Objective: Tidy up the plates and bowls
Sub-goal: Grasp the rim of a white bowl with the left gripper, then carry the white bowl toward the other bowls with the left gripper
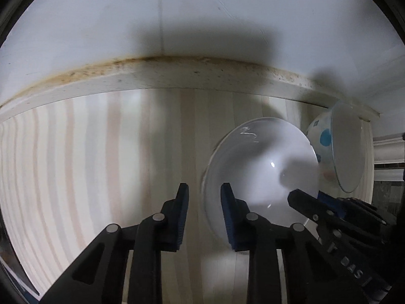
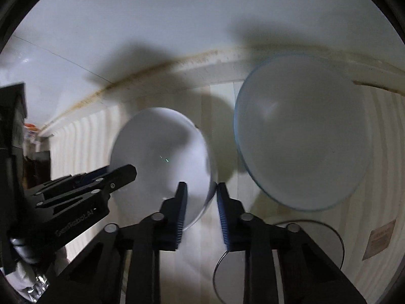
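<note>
A white bowl (image 1: 265, 167) sits on the striped counter (image 1: 76, 152), close to the wall (image 1: 202, 12). The left tongs (image 1: 205, 190) point steeply down and straddle the bowl's left rim at a narrow gap. One pad lies inside the bowl, and a thin strip of counter shows beside the outer pad, so a firm grip cannot be told. The right tongs (image 2: 202, 187) are also narrow. They are clamped on the opposite rim, the outer pad against the edge and the inner pad over the bowl's inside. A second bowl (image 2: 301, 139) with a blue rim and blue spots stands just beside the white one, not touching it. A dark-rimmed round disc (image 2: 329, 240) lies near it, partly hidden behind the right tongs.
</note>
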